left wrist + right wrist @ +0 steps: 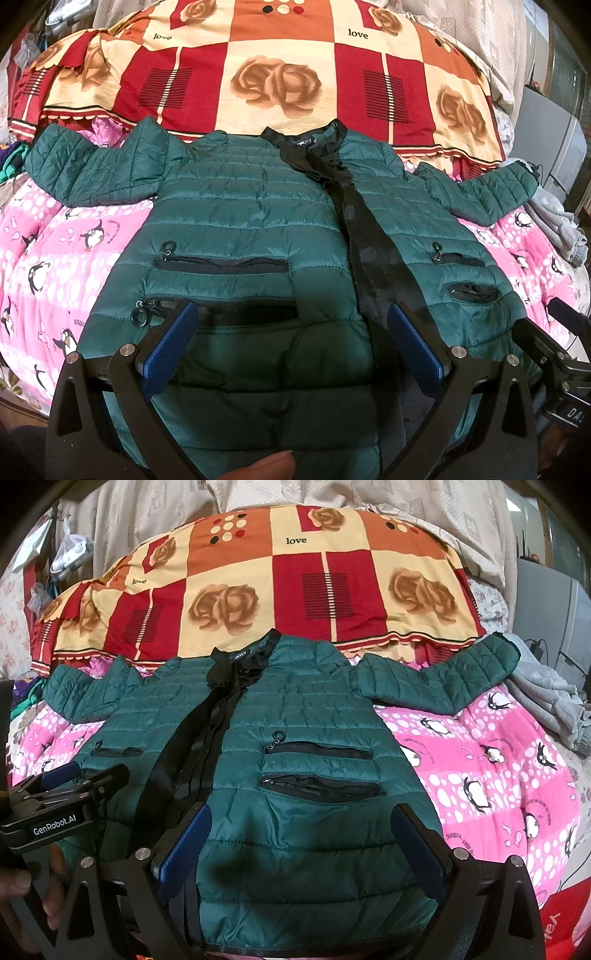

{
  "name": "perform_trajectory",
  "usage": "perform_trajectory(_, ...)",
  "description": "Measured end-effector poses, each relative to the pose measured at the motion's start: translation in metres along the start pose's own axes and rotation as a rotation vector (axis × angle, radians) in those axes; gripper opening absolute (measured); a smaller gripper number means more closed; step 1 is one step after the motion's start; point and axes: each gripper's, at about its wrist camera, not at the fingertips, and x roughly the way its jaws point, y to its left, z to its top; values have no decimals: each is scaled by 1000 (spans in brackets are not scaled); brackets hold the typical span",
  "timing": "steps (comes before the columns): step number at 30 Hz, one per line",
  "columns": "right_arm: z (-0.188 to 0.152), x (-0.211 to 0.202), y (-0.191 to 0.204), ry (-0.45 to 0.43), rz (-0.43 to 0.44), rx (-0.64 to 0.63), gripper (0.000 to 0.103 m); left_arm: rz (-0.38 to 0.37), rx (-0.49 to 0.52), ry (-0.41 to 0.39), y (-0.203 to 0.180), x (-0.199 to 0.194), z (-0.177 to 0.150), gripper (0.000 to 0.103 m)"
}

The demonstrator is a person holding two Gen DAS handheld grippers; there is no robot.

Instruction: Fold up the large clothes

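— Where's the jacket?

— The dark green quilted puffer jacket (258, 206) lies spread flat, front up, on the pink penguin-print quilt (55, 251) on the bed, sleeves out to both sides, collar toward the red and cream rose-patterned blanket (277, 74).

— And the tools?

— The left gripper (291, 314) and the right gripper (299, 819) hang over the hem, jaws spread wide, grasping nothing.

— What might spoil it?

— I'd say that slick shell could slide out of a shallow pinch, and the gaping pocket zippers (317, 753) or ring pulls might snag. The puffy fill may spring any fold open again.
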Motion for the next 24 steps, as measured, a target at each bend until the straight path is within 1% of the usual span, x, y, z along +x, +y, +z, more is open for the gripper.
perform_trajectory(24,0,0,-2,-3,5,11,97,9,0,12,2,2,0,103)
